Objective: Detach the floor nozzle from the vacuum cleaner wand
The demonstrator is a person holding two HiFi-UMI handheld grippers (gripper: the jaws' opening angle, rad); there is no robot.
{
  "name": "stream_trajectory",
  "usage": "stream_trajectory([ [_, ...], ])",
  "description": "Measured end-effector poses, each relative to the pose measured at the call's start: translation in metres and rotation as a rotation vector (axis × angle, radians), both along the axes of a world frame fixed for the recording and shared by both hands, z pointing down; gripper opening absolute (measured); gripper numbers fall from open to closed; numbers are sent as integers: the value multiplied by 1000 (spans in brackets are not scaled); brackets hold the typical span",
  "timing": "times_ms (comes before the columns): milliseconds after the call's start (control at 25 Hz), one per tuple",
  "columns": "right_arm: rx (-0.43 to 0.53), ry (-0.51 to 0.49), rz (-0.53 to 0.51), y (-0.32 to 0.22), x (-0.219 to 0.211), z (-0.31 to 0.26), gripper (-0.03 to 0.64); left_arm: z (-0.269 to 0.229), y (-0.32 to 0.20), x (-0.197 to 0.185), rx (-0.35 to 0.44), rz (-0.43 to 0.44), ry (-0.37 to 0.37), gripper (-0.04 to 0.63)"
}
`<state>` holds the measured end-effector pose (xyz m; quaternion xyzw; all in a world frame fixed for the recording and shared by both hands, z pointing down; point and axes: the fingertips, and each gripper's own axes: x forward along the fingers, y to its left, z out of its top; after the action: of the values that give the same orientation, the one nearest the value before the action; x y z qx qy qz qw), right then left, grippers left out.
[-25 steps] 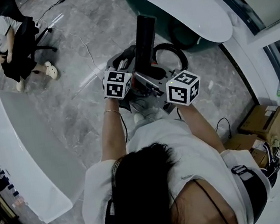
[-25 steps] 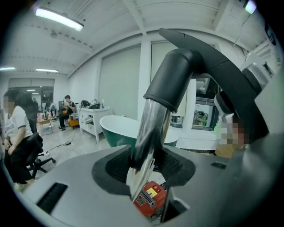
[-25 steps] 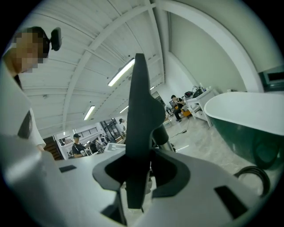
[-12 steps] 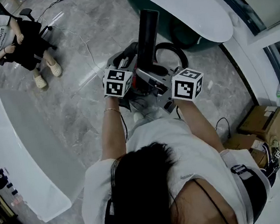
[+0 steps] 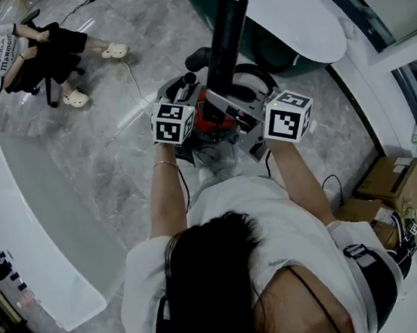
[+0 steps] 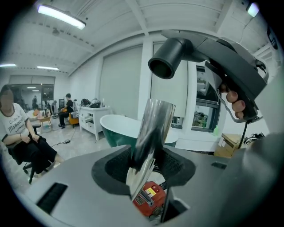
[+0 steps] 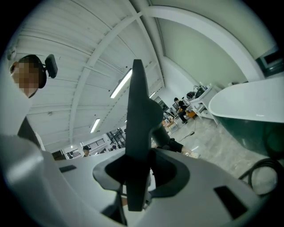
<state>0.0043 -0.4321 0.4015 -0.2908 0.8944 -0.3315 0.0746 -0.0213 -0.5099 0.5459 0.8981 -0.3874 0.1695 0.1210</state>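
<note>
Grey marbled floor filled most of the head view. A long white curved fixture lay at its left and a green tub with a white rim at its top. A person in a white shirt stood over the work with both arms stretched forward. A second person sat on a chair in the far left corner. Cardboard boxes lay by the wall at the right.

Between the two arms the dark floor nozzle stood up out of the cluster of parts. In the left gripper view its open round socket hung above the cut end of the shiny metal wand and apart from it, so the nozzle was off the wand.

The left claw was clenched on the wand, which leaned a little to the right between the pads. The right claw was clenched on a thin dark edge of the nozzle, upright between its jaws.

A black hose loop lay on the floor just beyond the hands. The two marker cubes sat side by side above the wrists. Low in the left claw's gap, under the wand, showed a small red housing.
</note>
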Motion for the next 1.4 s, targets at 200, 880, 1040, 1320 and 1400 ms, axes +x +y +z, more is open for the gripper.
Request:
stream_trajectory([
  [200,5,15,-5,1,-1,-1,132,0,0,-1,-4,-2,-8,176],
  [880,9,69,10,12,18,6,132,-1,10,3,-19,-107,44,230],
  [1040,8,62,14,13,23,6,132,-3,17,-1,-9,-136,48,253],
  [1320,18,64,13,20,25,5,132,-18,39,-18,-15,-179,98,262],
  [1400,18,65,13,22,25,5,132,-21,48,-21,-12,-177,94,262],
])
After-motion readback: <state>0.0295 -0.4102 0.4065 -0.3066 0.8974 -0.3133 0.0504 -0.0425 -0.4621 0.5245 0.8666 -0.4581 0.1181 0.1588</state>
